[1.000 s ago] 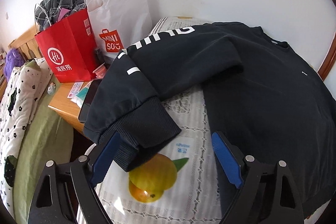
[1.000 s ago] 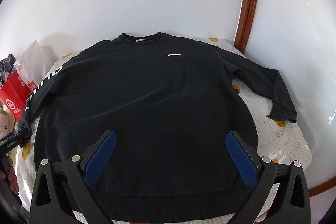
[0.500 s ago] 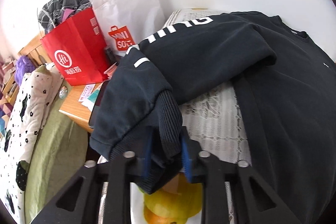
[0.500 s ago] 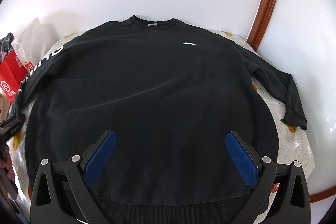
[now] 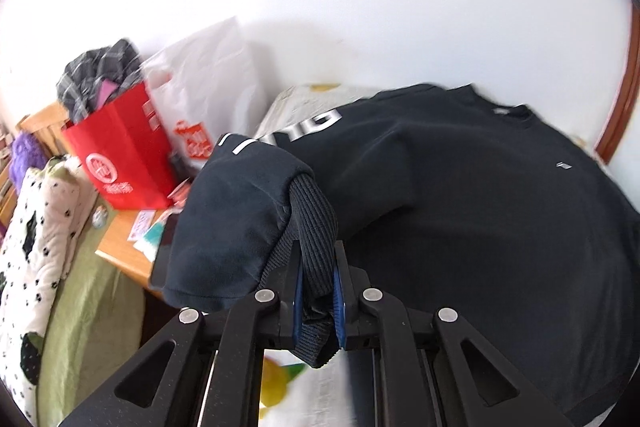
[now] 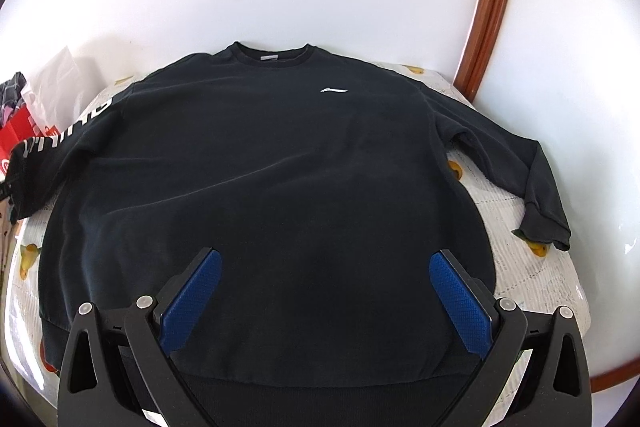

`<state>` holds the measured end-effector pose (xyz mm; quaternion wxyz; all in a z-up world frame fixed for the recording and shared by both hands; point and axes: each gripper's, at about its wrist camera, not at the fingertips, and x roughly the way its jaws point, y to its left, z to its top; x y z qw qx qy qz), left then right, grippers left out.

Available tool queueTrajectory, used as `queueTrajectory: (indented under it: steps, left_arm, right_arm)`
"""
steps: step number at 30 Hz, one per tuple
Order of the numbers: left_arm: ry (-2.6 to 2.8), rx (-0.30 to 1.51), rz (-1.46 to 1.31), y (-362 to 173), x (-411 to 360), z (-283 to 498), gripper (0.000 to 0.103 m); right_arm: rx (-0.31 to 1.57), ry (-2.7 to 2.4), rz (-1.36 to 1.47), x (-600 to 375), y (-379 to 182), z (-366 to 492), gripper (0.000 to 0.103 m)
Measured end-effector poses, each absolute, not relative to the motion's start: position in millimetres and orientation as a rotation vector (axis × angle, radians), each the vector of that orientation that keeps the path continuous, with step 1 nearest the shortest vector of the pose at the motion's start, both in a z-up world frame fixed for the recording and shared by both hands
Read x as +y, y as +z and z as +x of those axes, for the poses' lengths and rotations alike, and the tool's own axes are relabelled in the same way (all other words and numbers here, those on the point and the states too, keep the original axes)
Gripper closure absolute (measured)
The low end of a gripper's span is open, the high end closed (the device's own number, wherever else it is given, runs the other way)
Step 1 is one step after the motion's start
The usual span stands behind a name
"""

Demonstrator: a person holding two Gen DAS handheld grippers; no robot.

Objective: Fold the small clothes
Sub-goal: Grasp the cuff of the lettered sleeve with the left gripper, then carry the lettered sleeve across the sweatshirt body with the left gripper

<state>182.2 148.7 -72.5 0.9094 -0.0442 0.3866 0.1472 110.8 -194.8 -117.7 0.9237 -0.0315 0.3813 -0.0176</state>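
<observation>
Left gripper (image 5: 316, 297) up close: blue fingers (image 5: 297, 291) have just been closing and now pinch the ribbed cuff (image 5: 314, 227) of the sweatshirt's left sleeve (image 5: 236, 223), cuff bunched between them, sleeve end lifted off the cloth. Looks like step one, the sleeve fold. Next move, my read: carry that cuff across onto the chest w/o dragging the shoulder; needs a steady grip since the knit is thick and springy.

Right gripper (image 6: 324, 293): fingers spread wide, nothing between them, hovering over the hem (image 6: 304, 379). Likely job there is pinning the body flat while the sleeve goes over.

Sweatshirt (image 6: 260, 187) itself: black, heavy fleecy cotton, matte, soft creases across the front. Lies face up and mostly flat on the bench (image 6: 532, 291), which wears a pale cover w/ yellow duck prints. Ribbed band at hem and cuffs, round neck, small white logo (image 6: 334, 90) on the chest, white block letters (image 5: 316, 123) down the left sleeve. Right sleeve (image 6: 520, 171) lies out to the side, bent at the elbow, not folded yet.

Farther off in left view: red paper bag (image 5: 120, 163) stuffed w/ checked fabric, white plastic bag (image 5: 208, 95) behind it, both on a wooden side table by the white wall.
</observation>
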Motion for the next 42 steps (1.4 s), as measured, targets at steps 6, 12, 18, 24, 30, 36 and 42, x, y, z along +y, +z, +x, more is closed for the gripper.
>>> queueTrajectory:
  steps: [6,12,18,24,30,36,42]
  left_arm:
    - [0.159,0.763,-0.038,-51,78,219,0.092]
    - [-0.003,0.726,0.052,-42,-15,246,0.092]
    - [-0.103,0.749,0.089,-57,-88,266,0.091]
    - [-0.138,0.785,0.11,-78,-130,283,0.091]
    - [-0.194,0.824,0.062,-83,-117,273,0.072]
    - [-0.096,0.78,0.04,-79,-56,258,0.049]
    - [0.03,0.818,-0.021,-97,24,248,0.048]
  right_arm:
    - [0.745,-0.044,-0.014,-239,-112,101,0.001]
    - [0.78,0.008,0.174,-295,-117,92,0.001]
    - [0.782,-0.095,0.173,-331,-123,80,0.001]
    - [0.781,-0.136,0.189,-358,-129,67,0.001]
    - [0.82,-0.136,0.19,-356,-142,74,0.001]
    - [0.857,-0.064,0.145,-315,-149,92,0.001]
    - [0.856,0.045,0.067,-254,-144,120,0.007]
